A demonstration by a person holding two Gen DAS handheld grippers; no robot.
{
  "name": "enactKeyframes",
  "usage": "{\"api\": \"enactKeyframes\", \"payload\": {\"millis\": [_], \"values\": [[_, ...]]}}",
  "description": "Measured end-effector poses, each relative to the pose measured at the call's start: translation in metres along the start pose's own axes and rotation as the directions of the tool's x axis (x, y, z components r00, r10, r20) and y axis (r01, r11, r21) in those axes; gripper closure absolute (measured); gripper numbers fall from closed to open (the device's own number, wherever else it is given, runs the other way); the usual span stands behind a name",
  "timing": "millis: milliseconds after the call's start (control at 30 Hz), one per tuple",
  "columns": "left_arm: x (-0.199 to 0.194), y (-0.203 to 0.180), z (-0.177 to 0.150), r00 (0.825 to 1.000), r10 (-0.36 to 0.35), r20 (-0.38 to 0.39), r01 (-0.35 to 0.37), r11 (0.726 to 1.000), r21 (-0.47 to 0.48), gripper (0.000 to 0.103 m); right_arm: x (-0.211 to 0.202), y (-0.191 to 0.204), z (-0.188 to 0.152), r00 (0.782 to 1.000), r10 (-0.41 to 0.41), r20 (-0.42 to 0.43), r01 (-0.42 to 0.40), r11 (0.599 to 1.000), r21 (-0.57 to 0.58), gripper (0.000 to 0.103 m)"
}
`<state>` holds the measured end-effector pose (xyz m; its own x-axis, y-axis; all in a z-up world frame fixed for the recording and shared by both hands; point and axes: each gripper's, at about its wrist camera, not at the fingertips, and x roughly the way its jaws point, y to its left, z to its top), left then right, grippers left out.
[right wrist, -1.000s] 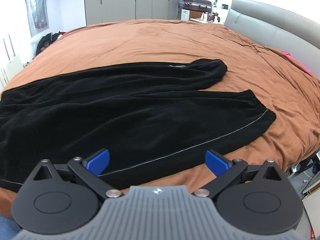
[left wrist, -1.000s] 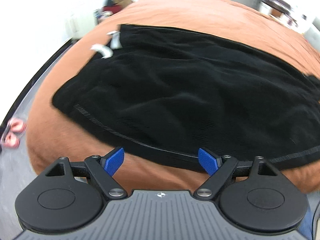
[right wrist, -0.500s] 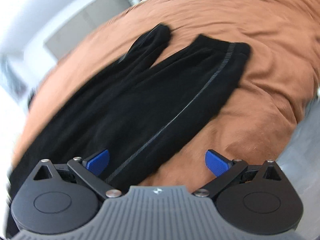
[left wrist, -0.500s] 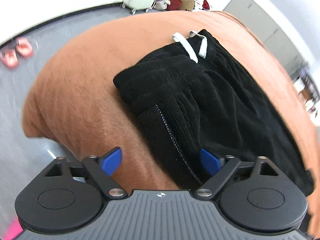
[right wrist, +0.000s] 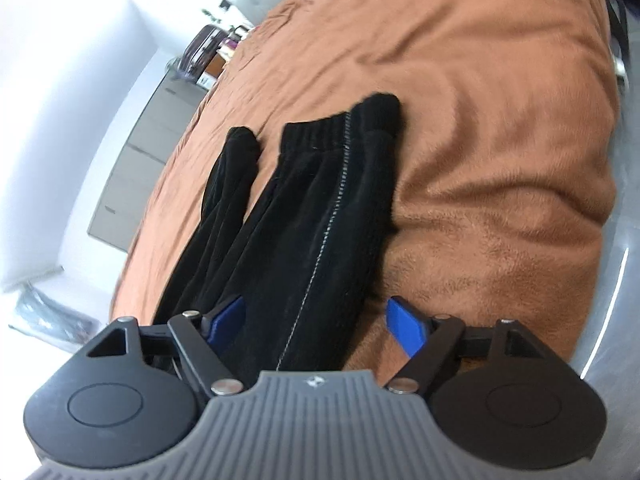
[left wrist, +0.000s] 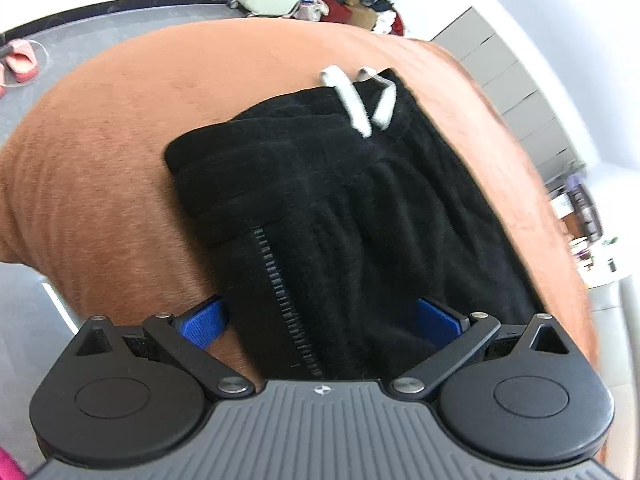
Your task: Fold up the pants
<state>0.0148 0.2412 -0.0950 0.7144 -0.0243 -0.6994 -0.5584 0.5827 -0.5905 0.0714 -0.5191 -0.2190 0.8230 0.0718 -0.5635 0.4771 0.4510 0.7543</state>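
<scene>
Your black pants lie flat on the brown bed cover. Your left hand-held gripper stands wide open over the waistband end, pads not pressing. Your right hand-held gripper has just been closing around the leg edge, not yet pinching it.

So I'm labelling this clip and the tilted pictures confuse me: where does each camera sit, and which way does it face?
Left wrist: on the left gripper, looking down along its fingers at the waistband end of the black pants with the white drawstring; only its open jaws show.
Right wrist: on the right gripper, facing the leg cuffs; its jaws, just closing, straddle a leg.
Both share the pants and the brown bedspread.
</scene>
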Motion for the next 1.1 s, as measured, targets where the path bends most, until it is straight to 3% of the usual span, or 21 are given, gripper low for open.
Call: {"api": "enactKeyframes", "payload": {"millis": [133,267,333,367,400,467,500,533,567,600,667,767,967,1100], "values": [[0.009,0.005,0.006,0.997,-0.073,0.007,0.074,0.996,-0.052,0.0,0.015,-0.001,0.004,0.998,0.06,0.001,-0.06,0.998,0.007,0.035],[0.024,0.029,0.009,0.991,-0.135,0.007,0.133,0.969,-0.207,0.0,0.038,-0.004,0.008,0.993,0.11,-0.03,-0.11,0.994,0.019,0.033],[0.024,0.031,0.009,0.991,-0.133,0.011,0.132,0.967,-0.217,0.0,0.041,-0.005,0.009,0.992,0.124,-0.03,-0.123,0.992,0.031,0.032],[0.023,0.03,0.01,0.992,-0.125,0.007,0.124,0.971,-0.206,0.011,0.041,-0.005,0.009,0.992,0.126,-0.03,-0.125,0.992,0.03,0.033],[0.022,0.028,0.01,0.994,-0.106,0.002,0.104,0.976,-0.192,0.033,0.04,-0.005,0.009,0.991,0.129,-0.031,-0.128,0.991,0.032,0.034],[0.019,0.025,0.012,0.999,-0.051,0.0,0.051,0.983,-0.176,0.058,0.038,-0.004,0.01,0.991,0.128,-0.04,-0.127,0.991,0.038,0.04],[0.018,0.025,0.014,0.998,-0.06,0.0,0.059,0.982,-0.179,0.064,0.037,-0.005,0.012,0.99,0.133,-0.048,-0.131,0.99,0.046,0.056],[0.015,0.025,0.015,0.997,-0.077,0.004,0.077,0.98,-0.183,0.068,0.037,-0.007,0.013,0.99,0.131,-0.051,-0.128,0.99,0.06,0.08],[0.012,0.023,0.015,0.996,-0.085,0.008,0.085,0.98,-0.182,0.072,0.035,-0.009,0.015,0.99,0.13,-0.049,-0.126,0.988,0.087,0.093],[0.009,0.021,0.017,0.996,-0.091,0.01,0.091,0.98,-0.179,0.076,0.032,-0.013,0.016,0.988,0.145,-0.048,-0.138,0.983,0.121,0.097],[0.001,0.016,0.022,0.994,-0.111,0.022,0.113,0.978,-0.173,0.08,0.03,-0.015,0.018,0.98,0.196,-0.041,-0.187,0.968,0.169,0.098],[-0.01,0.008,0.032,0.986,-0.163,0.038,0.167,0.972,-0.164,0.082,0.023,0.005,0.024,0.97,0.242,-0.03,-0.238,0.966,0.104,0.099],[-0.025,-0.02,0.063,0.96,-0.264,0.093,0.276,0.95,-0.148,0.084,0.009,0.054,0.046,0.918,0.397,0.003,-0.396,0.916,0.063,0.099],[-0.024,-0.034,0.078,0.95,-0.291,0.115,0.304,0.944,-0.126,0.084,0.006,0.079,0.061,0.888,0.46,0.021,-0.46,0.885,0.066,0.099]]}}
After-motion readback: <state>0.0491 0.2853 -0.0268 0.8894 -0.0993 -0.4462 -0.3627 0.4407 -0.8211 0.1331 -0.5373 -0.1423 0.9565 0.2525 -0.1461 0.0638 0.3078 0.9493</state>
